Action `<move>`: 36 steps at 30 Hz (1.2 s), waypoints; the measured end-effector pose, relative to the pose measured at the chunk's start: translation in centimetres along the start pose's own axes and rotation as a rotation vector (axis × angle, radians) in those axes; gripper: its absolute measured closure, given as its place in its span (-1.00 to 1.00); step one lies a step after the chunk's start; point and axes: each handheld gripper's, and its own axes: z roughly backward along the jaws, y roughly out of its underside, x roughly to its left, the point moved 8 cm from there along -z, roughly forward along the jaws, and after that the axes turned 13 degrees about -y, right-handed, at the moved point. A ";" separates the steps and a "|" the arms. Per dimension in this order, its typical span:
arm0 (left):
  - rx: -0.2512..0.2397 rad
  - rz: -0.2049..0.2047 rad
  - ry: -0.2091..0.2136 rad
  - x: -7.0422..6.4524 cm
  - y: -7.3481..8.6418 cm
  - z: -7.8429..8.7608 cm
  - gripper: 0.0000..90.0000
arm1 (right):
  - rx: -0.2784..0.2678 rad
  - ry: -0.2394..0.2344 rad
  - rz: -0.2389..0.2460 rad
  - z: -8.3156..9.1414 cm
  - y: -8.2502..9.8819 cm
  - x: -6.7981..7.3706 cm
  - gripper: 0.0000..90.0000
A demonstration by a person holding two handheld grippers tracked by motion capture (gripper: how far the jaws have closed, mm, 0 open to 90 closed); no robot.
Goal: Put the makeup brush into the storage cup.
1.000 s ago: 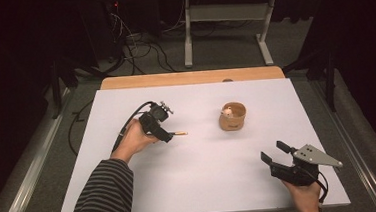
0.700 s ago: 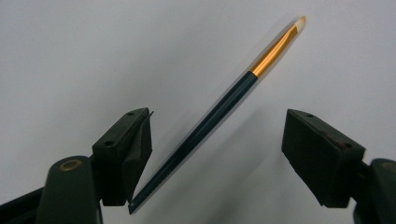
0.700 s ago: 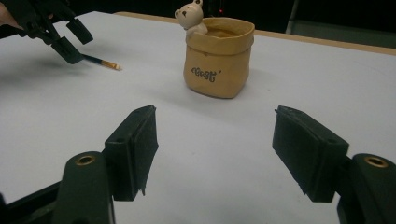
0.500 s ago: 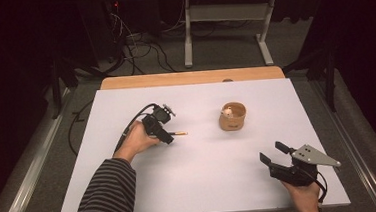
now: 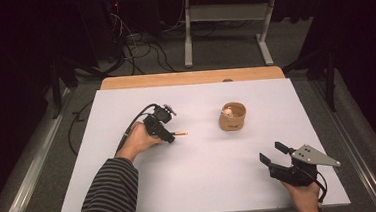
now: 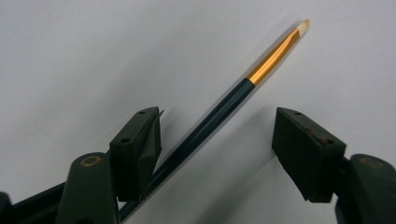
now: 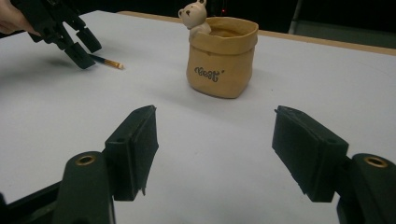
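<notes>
Right now the brush (image 6: pixel 224 109) lies flat on the white desk (image 5: pixel 201 185), a slim thing with a dark handle, a gold ferrule and a pale tip. In my left gripper view its long axis runs from about seven o'clock up to one o'clock, tip far, handle end near. It passes between my left jaws but not down the middle: the handle lies close against the inner face of the jaw on the left of that view, whether touching I cannot tell, while the other jaw stands well apart from it. So my left gripper (image 6: pixel 219 149) is open around the brush, not clamped on it.

From the high view, my left gripper (image 5: pixel 161 128) sits left of the desk's centre, with the gold end of the brush (image 5: pixel 180 133) poking out toward three o'clock, pointing at the tan pouch-shaped pot (image 5: pixel 233 117) with a small bear figure (image 5: pixel 226 113) on its rim. The pot stands upright, near the tip but apart from it.

My right gripper (image 5: pixel 272 152) is down at the five o'clock corner of the desk, jaws wide open on nothing, and well apart from the brush; my left hand (image 5: pixel 137 142) is plainly the nearer one. In the right gripper view the pot (image 7: pixel 223 58) is dead ahead at twelve o'clock, the brush (image 7: pixel 108 61) off at ten.

I judge the grasp turns on that slant: closing as I stand would catch the handle off-centre and skewed across the jaws.
</notes>
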 end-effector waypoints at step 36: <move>0.047 -0.016 0.038 0.1 0.9 0.5 0.22 | -0.006 -0.018 0.003 -0.1 -0.1 0.3 -0.27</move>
